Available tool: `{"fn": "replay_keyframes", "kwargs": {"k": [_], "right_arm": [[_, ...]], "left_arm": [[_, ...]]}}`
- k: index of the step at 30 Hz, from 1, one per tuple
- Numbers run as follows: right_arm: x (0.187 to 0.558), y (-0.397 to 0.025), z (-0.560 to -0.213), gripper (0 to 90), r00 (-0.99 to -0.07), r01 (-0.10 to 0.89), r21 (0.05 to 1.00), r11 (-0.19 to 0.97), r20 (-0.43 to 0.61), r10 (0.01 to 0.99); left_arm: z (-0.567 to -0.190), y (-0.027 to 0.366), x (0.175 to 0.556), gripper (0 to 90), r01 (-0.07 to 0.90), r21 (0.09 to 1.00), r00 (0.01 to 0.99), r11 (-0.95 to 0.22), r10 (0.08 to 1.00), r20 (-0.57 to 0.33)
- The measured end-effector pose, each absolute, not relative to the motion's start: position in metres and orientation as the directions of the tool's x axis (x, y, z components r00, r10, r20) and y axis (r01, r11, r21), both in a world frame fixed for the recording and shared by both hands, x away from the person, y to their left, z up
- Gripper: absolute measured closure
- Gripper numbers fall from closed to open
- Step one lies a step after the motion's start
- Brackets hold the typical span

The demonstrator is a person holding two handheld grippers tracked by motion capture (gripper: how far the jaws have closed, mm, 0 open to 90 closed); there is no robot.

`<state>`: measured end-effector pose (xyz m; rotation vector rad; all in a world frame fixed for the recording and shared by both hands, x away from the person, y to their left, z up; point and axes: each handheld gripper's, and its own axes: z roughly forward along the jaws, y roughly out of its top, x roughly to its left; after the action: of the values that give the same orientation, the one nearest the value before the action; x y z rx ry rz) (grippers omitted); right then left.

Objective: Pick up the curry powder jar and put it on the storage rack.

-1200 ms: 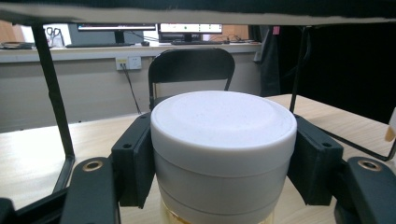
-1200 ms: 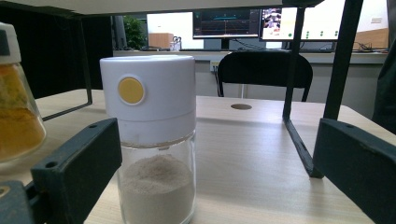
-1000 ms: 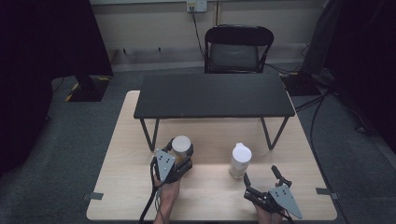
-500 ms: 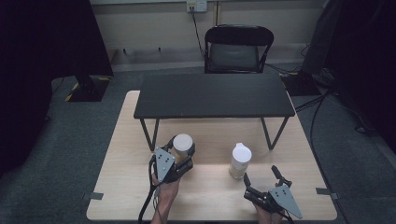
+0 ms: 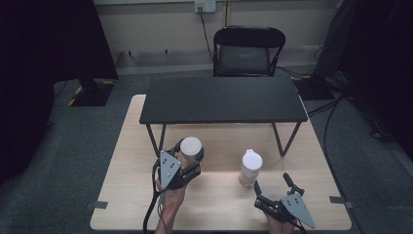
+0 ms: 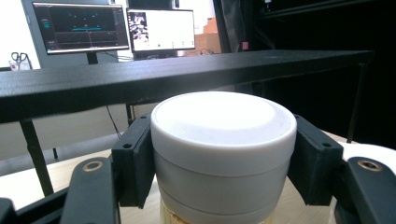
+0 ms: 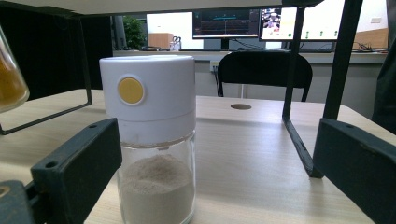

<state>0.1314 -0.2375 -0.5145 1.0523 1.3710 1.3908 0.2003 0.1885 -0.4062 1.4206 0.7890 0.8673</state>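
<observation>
My left gripper [image 5: 187,158] is shut on a white-lidded jar [image 5: 190,148] with yellow contents, held just above the wooden table [image 5: 126,161]. In the left gripper view both black jaws press the sides of the white-lidded jar's [image 6: 223,140] lid. A second jar [image 5: 251,167] with a white cap stands upright on the table at centre right. My right gripper [image 5: 275,187] stands open just in front of it, not touching. In the right gripper view this second jar [image 7: 152,140] holds pale powder and bears a yellow dot; the jaws are wide apart on either side.
A low black shelf table [image 5: 221,100] on thin metal legs [image 5: 282,141] stands across the back of the wooden table, its edge close above the held jar. A black chair [image 5: 248,51] sits behind. Cables [image 5: 336,105] lie on the grey floor at right.
The left gripper has lifted the white-lidded jar slightly and carried it a little towards the black shelf. The right gripper has stayed put.
</observation>
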Motion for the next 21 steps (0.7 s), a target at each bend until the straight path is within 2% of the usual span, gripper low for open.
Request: {"fn": "replay_keyframes", "kwargs": {"k": [21], "right_arm": [[0.131,-0.237,-0.515,0.1,-0.241,-0.030,1.000,0.009,-0.016,0.970]], "left_arm": [[-0.364,0.205,0.207,34.0,-0.075,0.996,0.543,-0.048,0.836,0.081]]}}
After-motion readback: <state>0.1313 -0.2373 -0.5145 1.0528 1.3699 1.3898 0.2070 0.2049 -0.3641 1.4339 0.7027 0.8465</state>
